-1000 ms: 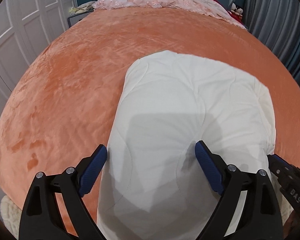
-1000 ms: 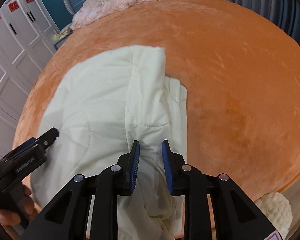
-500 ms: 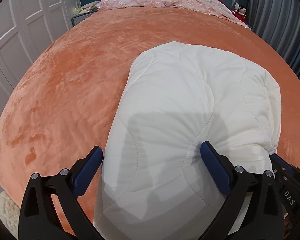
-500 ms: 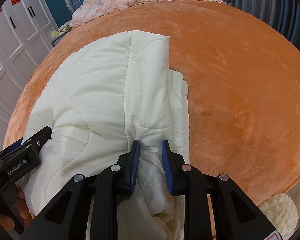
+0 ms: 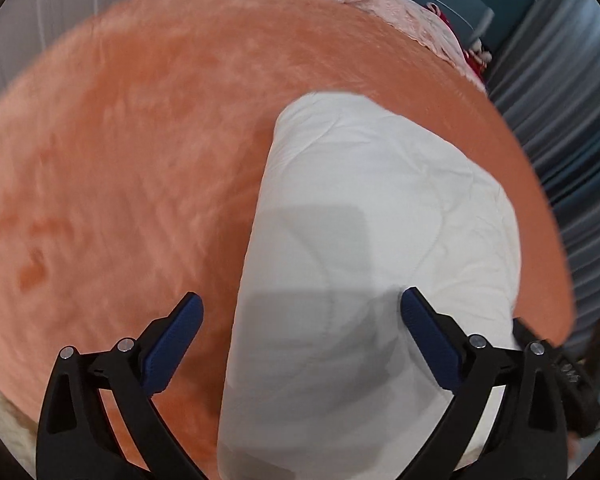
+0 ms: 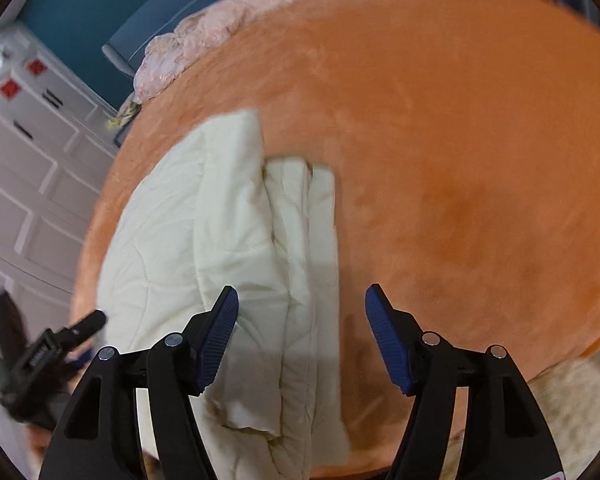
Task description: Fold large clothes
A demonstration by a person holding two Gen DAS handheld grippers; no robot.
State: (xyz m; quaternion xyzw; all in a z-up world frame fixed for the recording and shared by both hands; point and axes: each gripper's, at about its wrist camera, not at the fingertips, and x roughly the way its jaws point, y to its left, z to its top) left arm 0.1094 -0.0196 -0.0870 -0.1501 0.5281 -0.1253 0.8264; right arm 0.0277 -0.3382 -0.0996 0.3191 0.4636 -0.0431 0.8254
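Changes from the earlier frames:
- Right gripper (image 6: pixel 302 332): fingers (image 6: pixel 384 336) were pinched on a fold of the white quilt (image 6: pixel 204 248); the jaws are now opening, blue pads well apart, and the layered edge of the quilt lies between them with no pad pressing on it.
- Left gripper (image 5: pixel 300 336): fingers (image 5: pixel 424 332) were already wide and now stand fully spread. The quilt's near left edge lies between them, ungripped.
- Both views have rolled; the bed sits tilted in each frame and both are blurred.

Count and position:
- One white quilt (image 5: pixel 364 240), stitched, folded into a thick bundle. It lies on the orange blanket (image 5: pixel 120 160): centre to lower right in the left wrist view, lower left to centre in the right wrist view. Three or so stacked layers show along its right edge in the right wrist view.
- One orange blanket (image 6: pixel 460 140), covering the bed and filling most of both frames.
- One pink cover (image 6: pixel 188 48), crumpled at the far end of the bed, top of frame.
- Two grippers, each with two black fingers and blue pads. Each also shows in the other's view: the left one (image 6: pixel 48 356) at the lower left edge, the right one at the lower right edge, too blurred to read.
- One white wardrobe (image 6: pixel 28 168), left side of the right wrist view.
- One grey curtain (image 5: pixel 560 100), right side of the left wrist view.
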